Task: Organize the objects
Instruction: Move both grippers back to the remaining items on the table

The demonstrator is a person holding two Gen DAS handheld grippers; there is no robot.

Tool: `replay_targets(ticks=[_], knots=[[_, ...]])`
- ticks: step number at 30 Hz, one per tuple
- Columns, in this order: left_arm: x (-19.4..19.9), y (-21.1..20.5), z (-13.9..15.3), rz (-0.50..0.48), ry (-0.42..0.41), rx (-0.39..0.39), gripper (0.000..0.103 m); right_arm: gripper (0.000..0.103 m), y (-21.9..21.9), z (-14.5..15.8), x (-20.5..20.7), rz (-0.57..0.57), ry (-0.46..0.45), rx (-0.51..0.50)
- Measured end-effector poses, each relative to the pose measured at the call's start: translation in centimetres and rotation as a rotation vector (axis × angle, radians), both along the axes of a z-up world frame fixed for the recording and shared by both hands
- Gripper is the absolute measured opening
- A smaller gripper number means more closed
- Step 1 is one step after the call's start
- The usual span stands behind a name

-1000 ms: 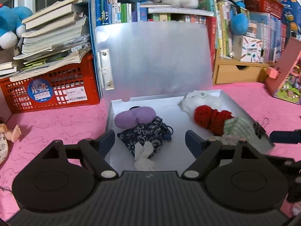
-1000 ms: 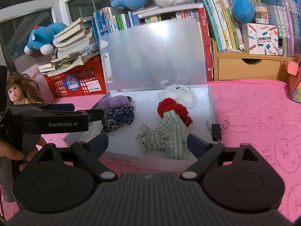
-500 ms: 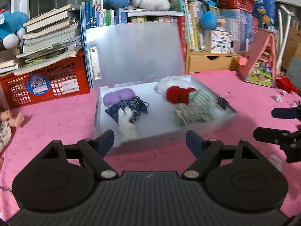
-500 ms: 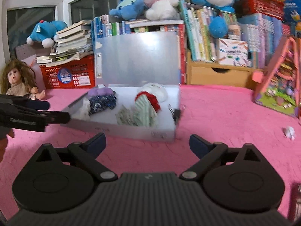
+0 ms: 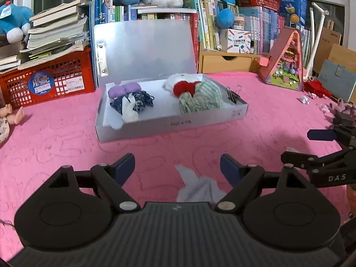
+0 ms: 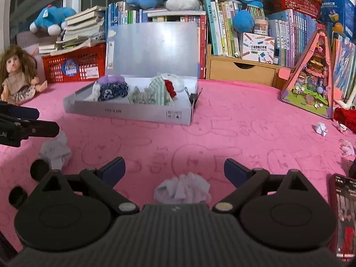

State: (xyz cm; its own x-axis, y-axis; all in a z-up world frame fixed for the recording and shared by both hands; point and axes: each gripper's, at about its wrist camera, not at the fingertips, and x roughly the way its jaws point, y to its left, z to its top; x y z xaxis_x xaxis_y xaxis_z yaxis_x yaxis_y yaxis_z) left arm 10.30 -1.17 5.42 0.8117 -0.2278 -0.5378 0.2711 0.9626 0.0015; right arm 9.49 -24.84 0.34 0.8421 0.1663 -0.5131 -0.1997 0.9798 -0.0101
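Observation:
A grey box (image 5: 178, 123) (image 6: 133, 111) with its lid up stands on the pink cloth and holds several fabric items: purple, dark floral, red, green-striped and white. My left gripper (image 5: 177, 164) is open above a crumpled white tissue (image 5: 198, 189). My right gripper (image 6: 174, 169) is open above another crumpled white tissue (image 6: 182, 189). The left gripper's tissue also shows in the right wrist view (image 6: 55, 151). Each gripper is well in front of the box.
A red crate (image 5: 46, 77) with books, a doll (image 6: 16, 75), a wooden drawer unit (image 6: 242, 71) and a pink toy house (image 6: 311, 77) line the back. Small paper scraps (image 6: 320, 129) lie at right. A dark phone-like object (image 6: 342, 218) lies near right.
Both grippers have pulled back from the box toward the near side of the table. Each now hovers over a crumpled tissue that was out of view before.

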Motion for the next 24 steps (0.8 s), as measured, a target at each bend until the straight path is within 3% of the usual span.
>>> replay_targets(ticks=[15, 20, 24], knots=[[-3.0, 0.0, -2.6, 0.019, 0.01, -0.02, 0.086, 0.099, 0.3, -2.2, -1.1, -0.046, 0.019, -0.014], [-3.8, -0.2, -3.2, 0.011, 0.015, -0.004, 0.07, 0.099, 0.2, -2.2, -0.9, -0.051, 0.023, 0.0], [-4.3, -0.4, -3.6, -0.008, 0.024, 0.0, 0.065, 0.098, 0.0, -2.3, -0.7, -0.054, 0.036, 0.02]])
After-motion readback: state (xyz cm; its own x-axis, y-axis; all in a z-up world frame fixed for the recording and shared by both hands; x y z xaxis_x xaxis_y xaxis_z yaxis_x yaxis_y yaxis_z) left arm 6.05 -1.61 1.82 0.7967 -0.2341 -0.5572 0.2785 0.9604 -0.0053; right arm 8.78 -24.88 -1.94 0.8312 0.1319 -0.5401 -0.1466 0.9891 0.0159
